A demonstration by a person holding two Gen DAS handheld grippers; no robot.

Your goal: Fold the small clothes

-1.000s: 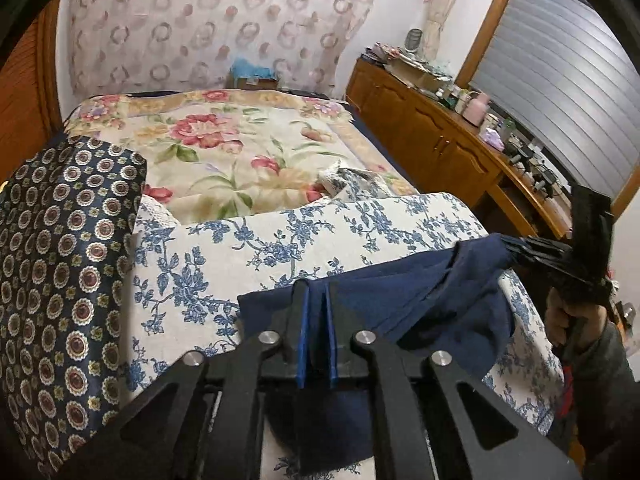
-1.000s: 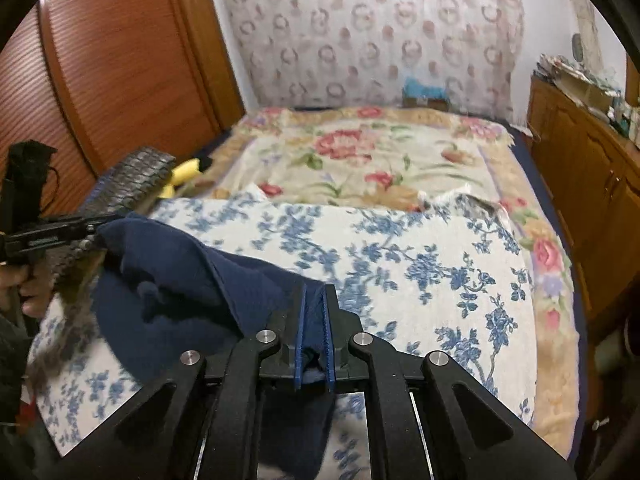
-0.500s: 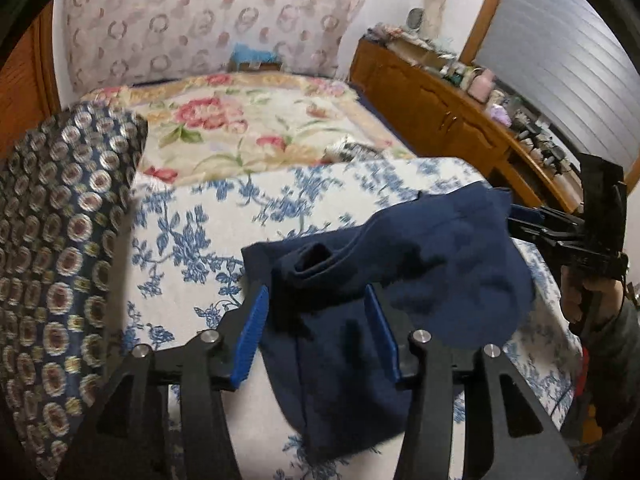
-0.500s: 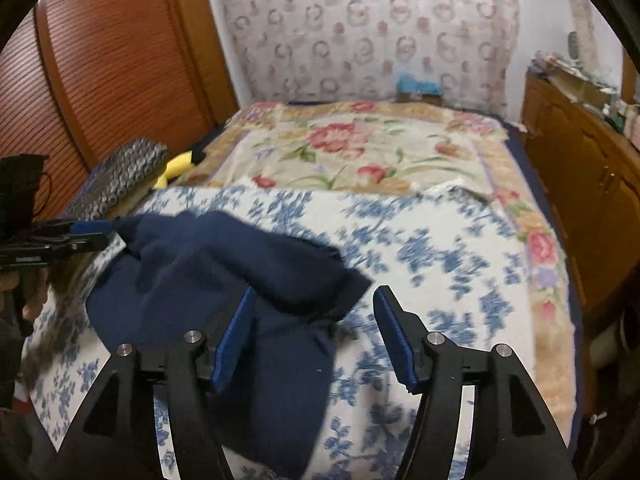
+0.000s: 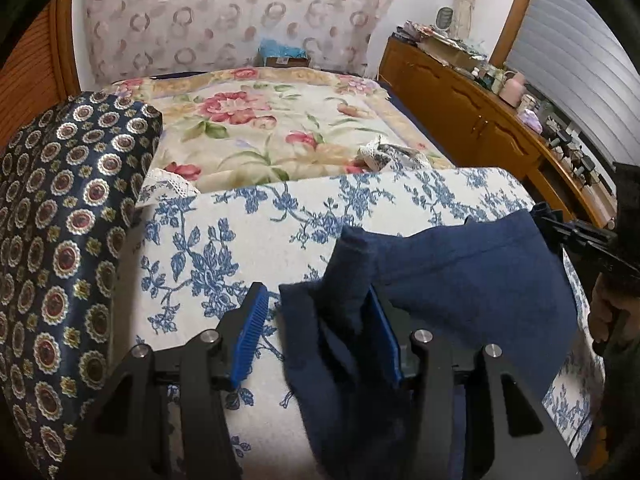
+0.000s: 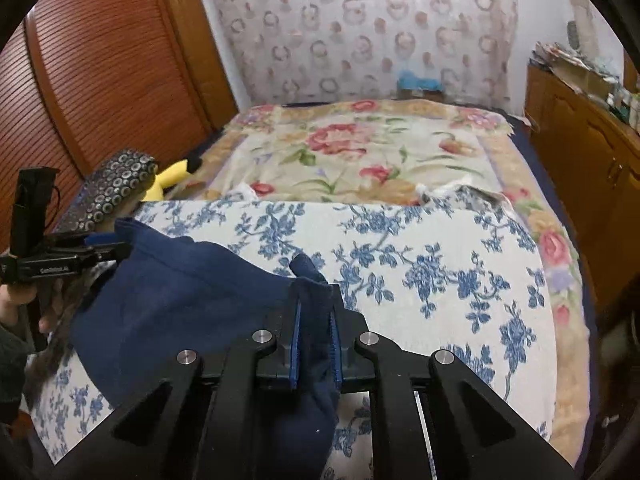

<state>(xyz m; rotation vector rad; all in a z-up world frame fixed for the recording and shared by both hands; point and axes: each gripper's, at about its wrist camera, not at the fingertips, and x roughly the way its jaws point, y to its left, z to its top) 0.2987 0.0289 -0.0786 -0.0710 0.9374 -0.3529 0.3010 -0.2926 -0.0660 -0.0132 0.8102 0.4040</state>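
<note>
A soft, limp navy garment (image 6: 192, 300) near the bed's (image 6: 480, 296) front edge: right hand-held gripper (image 6: 316, 344) pinches a bunched fold, left hand-held gripper (image 5: 320, 340) half-open astride its hem.

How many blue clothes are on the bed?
1. A single navy garment lies on the blue-flowered cover at the near end of the bed, with the right gripper pinching one corner. More could be hidden out of view.
</note>
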